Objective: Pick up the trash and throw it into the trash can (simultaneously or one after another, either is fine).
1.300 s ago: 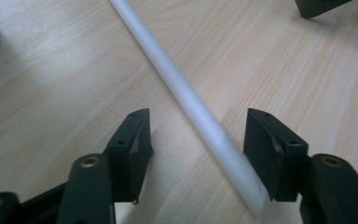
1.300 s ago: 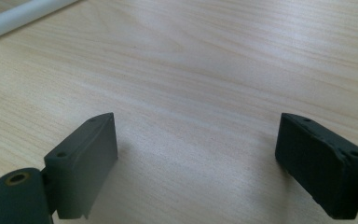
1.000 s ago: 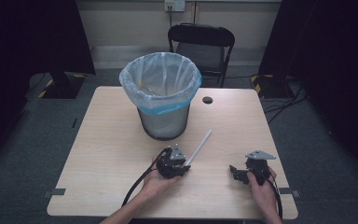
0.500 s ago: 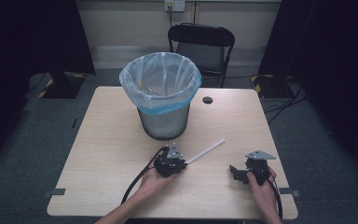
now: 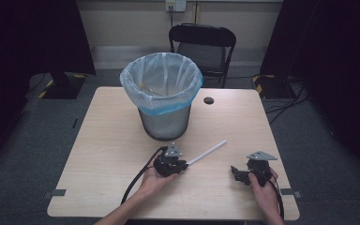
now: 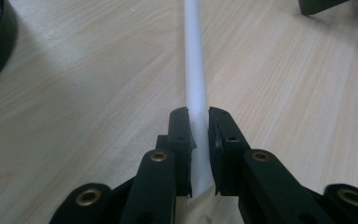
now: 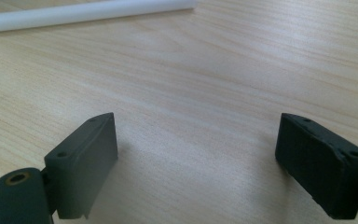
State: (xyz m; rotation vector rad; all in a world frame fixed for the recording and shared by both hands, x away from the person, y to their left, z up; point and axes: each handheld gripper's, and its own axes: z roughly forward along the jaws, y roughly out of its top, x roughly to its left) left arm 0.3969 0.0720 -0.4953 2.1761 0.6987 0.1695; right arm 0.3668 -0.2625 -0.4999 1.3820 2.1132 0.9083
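left gripper (image 5: 183, 165): fingers (image 6: 179, 140) clamping the near end of the white tube (image 5: 207, 152) | white tube: lying low over the desk (image 5: 108, 140), pointing away toward the right, in front of the bin (image 5: 161, 93) | right gripper (image 5: 236, 172): fingers (image 7: 86, 158) standing wide apart, gripping nothing

Light wood table (image 5: 108, 140), rounded corners, a round cable hole (image 5: 209, 100) near the far edge. Mesh bin (image 5: 163, 123) with a pale liner stands on it, toward the far side, left of the hole. White tube (image 5: 208, 153) lies slantwise on the top in front of the bin, its near end toward the left hand (image 5: 152, 180), far end pointing right and away.
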